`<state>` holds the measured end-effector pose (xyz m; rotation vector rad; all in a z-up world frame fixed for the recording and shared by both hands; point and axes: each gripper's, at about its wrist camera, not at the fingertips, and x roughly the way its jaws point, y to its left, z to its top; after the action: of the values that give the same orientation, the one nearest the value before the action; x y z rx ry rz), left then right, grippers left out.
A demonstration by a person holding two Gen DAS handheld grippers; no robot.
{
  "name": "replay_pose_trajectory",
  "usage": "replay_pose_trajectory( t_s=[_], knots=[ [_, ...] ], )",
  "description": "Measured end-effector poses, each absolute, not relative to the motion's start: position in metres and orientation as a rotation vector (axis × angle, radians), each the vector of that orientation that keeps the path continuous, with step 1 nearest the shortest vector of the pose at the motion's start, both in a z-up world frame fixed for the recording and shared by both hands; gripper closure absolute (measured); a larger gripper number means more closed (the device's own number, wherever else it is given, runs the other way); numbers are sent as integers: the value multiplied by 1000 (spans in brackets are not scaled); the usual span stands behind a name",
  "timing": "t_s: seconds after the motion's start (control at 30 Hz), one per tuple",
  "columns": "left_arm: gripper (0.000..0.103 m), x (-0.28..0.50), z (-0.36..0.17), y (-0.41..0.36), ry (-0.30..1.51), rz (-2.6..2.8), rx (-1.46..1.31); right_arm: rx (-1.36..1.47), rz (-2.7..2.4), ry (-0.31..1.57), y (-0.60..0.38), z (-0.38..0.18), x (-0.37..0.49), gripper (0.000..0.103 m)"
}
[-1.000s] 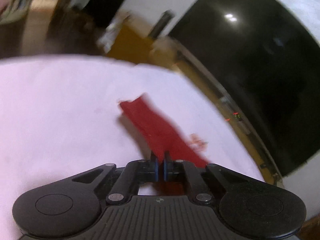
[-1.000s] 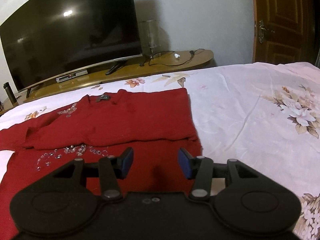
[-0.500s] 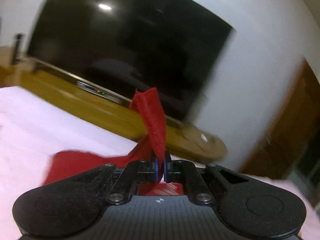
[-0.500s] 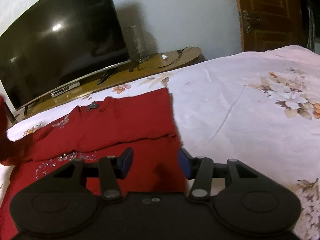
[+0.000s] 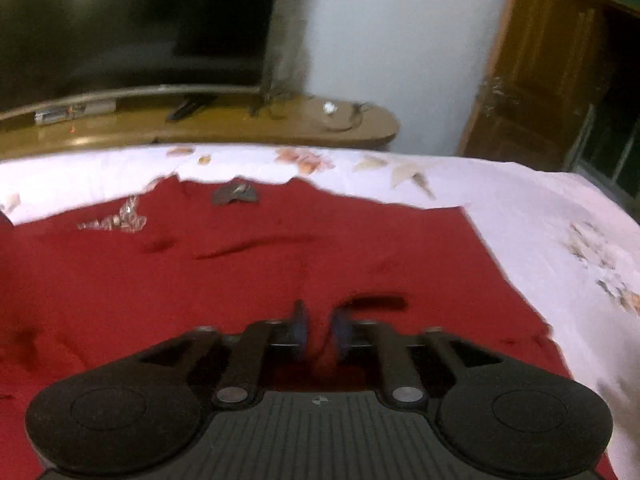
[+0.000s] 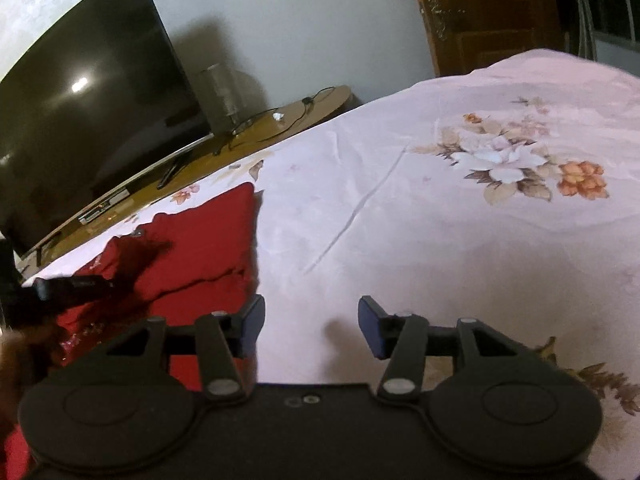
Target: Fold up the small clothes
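A red garment (image 5: 248, 272) with silver beadwork lies folded on the pink floral bedsheet (image 5: 540, 232). My left gripper (image 5: 320, 330) hovers low over the garment's right part; its fingers stand a narrow gap apart with a bit of red cloth between them, blurred. In the right wrist view the garment (image 6: 200, 248) lies at the left, and the left gripper (image 6: 72, 288) shows over it as a dark blurred shape. My right gripper (image 6: 312, 326) is wide open and empty over bare sheet just right of the garment's edge.
A large dark TV (image 5: 132, 24) stands on a wooden console (image 5: 240, 124) beyond the bed's far edge, with a glass vase (image 6: 220, 92) and cables. A wooden door (image 5: 540, 64) is at the right. Bare sheet (image 6: 460, 220) spreads to the right.
My left gripper has swung the red sleeve over and down onto the garment, and its fingers have parted slightly. My right gripper has moved right, off the garment onto bare sheet, still open.
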<state>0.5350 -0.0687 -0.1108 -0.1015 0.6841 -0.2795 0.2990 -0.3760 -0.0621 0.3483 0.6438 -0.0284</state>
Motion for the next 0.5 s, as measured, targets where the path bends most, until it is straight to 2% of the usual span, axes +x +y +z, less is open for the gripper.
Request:
replay_pose_trajectory(
  t_s=[0.03, 0.07, 0.27, 0.37, 0.5],
  knots=[
    [48, 525, -105, -65, 658, -278, -104, 353, -16, 644, -375, -62, 302, 51],
    [45, 512, -96, -57, 609, -254, -91, 359, -1, 643, -372, -62, 306, 51],
    [45, 448, -85, 56, 566, 3, -102, 471, 161, 652, -338, -62, 356, 51],
    [45, 438, -96, 109, 610, 133, -173, 573, 264, 683, -313, -67, 394, 51],
    [45, 446, -116, 142, 668, 174, -209, 687, 337, 771, -276, -87, 441, 51]
  ],
)
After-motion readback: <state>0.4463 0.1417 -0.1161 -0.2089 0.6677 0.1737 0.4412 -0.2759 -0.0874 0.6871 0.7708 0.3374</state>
